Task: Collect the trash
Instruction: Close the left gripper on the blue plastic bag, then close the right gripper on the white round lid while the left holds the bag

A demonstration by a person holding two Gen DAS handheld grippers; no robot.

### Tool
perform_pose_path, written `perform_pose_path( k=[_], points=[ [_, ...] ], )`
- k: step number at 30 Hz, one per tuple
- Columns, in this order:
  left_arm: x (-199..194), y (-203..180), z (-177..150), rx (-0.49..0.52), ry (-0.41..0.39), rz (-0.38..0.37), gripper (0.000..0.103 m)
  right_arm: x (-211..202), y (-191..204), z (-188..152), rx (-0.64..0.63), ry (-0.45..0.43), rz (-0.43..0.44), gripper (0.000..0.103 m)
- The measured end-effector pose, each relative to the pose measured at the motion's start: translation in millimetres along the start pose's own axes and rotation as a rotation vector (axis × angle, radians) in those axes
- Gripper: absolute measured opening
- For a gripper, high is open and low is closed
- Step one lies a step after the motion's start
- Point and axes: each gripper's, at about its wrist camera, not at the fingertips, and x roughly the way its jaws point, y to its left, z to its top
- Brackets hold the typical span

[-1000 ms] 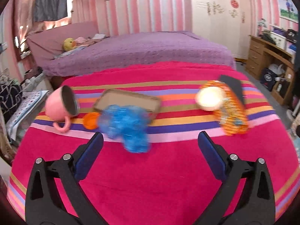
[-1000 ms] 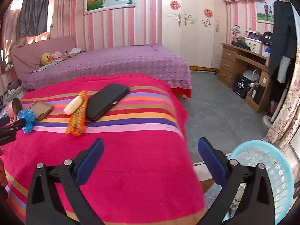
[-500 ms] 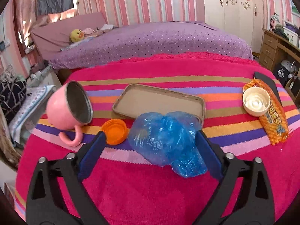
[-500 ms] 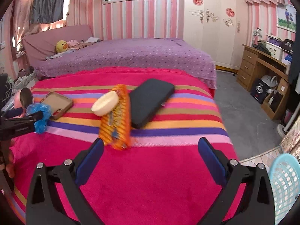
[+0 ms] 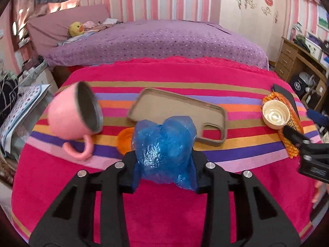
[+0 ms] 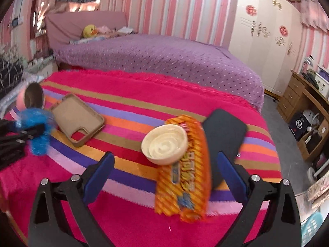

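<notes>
In the left wrist view our left claw (image 5: 164,168) is closing on the crumpled blue bag (image 5: 164,144), which sits between its jaws with the pads against its sides, on the striped blanket (image 5: 164,216); an orange cap (image 5: 124,140) peeks out just behind it, a pink mug (image 5: 72,119) lies tipped to the left and a tan phone case (image 5: 176,111) lies beyond. In the right wrist view our right claw (image 6: 164,177) stands spread with nothing pinched, its fingers either side of the orange wrapper (image 6: 183,183). A white lid (image 6: 164,144) rests on the wrapper's far end, a black phone (image 6: 224,135) lies just right of it, and the bag shows at the far left in the other claw.
</notes>
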Motion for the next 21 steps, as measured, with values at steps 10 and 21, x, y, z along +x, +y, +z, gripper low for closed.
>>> perform_pose_path(
  k=[10,21],
  points=[
    [-0.9,26.2,-2.5,-0.078,0.012,0.047,0.035,44.9,19.5,11.8,-0.110,0.105,-0.091,0.061],
    [-19.1,19.3,-2.3,-0.076,-0.009,0.029,0.035,-18.2,-14.9,-8.5,0.009,-0.007,-0.015,0.061]
  ],
)
